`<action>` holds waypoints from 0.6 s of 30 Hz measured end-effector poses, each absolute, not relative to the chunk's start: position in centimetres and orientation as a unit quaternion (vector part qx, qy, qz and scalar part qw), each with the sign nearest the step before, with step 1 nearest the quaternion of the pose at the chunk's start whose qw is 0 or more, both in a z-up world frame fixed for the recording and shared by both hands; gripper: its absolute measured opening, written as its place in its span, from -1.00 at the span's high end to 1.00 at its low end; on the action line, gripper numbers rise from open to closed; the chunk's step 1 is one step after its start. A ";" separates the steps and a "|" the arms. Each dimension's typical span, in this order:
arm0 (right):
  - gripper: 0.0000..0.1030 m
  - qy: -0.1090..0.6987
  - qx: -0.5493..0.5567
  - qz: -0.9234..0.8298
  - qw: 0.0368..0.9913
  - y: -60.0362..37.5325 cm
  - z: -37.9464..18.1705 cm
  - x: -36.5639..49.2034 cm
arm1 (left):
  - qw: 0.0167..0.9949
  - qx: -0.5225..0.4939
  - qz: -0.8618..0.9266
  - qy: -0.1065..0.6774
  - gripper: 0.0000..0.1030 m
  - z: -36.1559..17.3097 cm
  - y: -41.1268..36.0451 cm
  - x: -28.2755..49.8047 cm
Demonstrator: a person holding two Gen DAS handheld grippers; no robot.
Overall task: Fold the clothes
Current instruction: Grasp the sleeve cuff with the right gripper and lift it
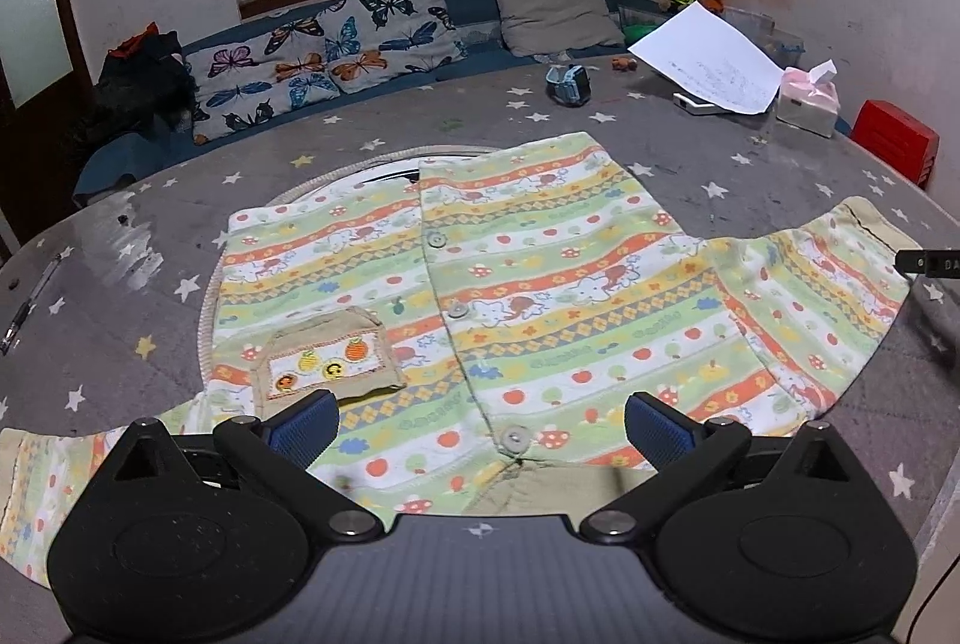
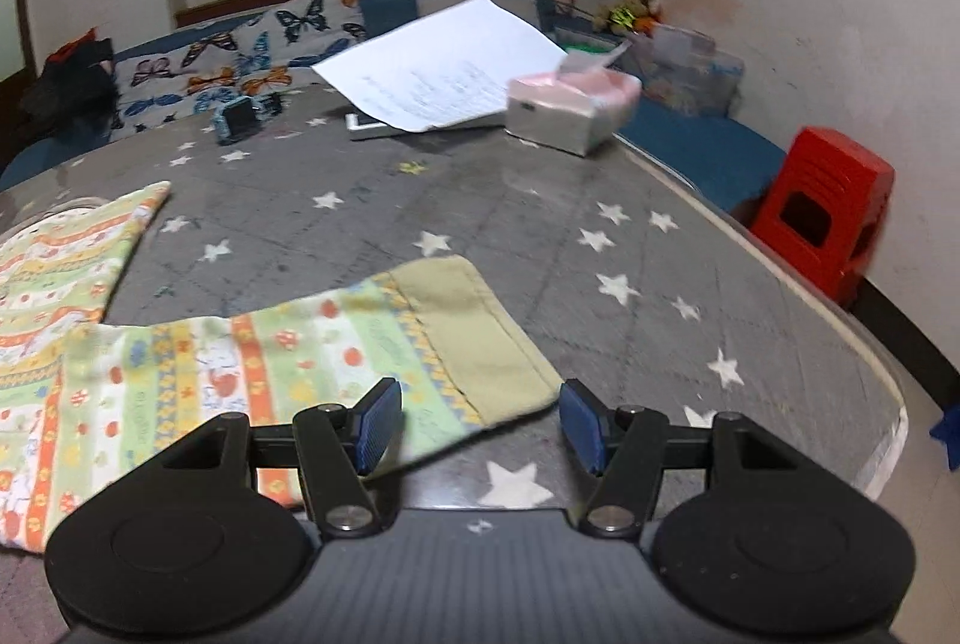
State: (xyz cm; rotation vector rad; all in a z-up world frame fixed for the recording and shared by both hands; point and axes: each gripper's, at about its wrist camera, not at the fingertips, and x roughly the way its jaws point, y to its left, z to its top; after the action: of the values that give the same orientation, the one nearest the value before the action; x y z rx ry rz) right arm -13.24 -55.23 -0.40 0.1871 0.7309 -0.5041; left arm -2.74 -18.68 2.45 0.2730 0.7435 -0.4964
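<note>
A small buttoned shirt (image 1: 528, 308) with green, orange and yellow stripes lies spread flat, front up, on the grey star-patterned table (image 1: 690, 146). It has a tan chest pocket (image 1: 327, 359). My left gripper (image 1: 480, 428) hovers open over the collar end, nothing between its blue pads. The shirt's right sleeve (image 2: 288, 368) stretches out with a tan cuff (image 2: 480, 338). My right gripper (image 2: 480, 425) is open just in front of that cuff, its left pad (image 2: 378, 428) over the sleeve edge. The tip of the right gripper (image 1: 924, 261) shows at the left wrist view's right edge.
At the table's far side lie a white sheet of paper (image 1: 708, 56), a pink tissue pack (image 1: 807, 95) and a blue watch-like item (image 1: 569, 83). A pen (image 1: 30, 302) lies at the left edge. Butterfly pillows (image 1: 324, 50) sit behind. A red stool (image 2: 822, 212) stands right of the table.
</note>
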 end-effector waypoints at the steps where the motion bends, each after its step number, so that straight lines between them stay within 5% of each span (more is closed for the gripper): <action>1: -0.13 0.353 0.096 -0.246 0.898 -55.4 -0.6 -13.3 | 0.893 0.130 -0.240 0.359 -1.00 2.4 -18.8 -2.8; 7: -0.03 0.339 0.120 -0.252 0.898 -56.5 -1.1 -13.0 | 0.892 0.130 -0.235 0.364 -1.00 2.2 -19.2 -2.6; 12: 0.80 0.329 0.132 -0.233 0.906 -56.2 -1.0 -12.8 | 0.892 0.129 -0.230 0.368 -1.00 2.1 -19.3 -2.5; 18: 0.85 0.305 0.182 -0.216 0.909 -56.5 0.0 -13.4 | 0.892 0.127 -0.221 0.374 -1.00 1.8 -18.9 -2.2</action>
State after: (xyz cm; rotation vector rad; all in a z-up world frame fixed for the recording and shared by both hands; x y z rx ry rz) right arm -13.44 -56.49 0.05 0.3754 0.6295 -0.4455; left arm -2.15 -18.88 1.82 0.2633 0.7763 -0.4592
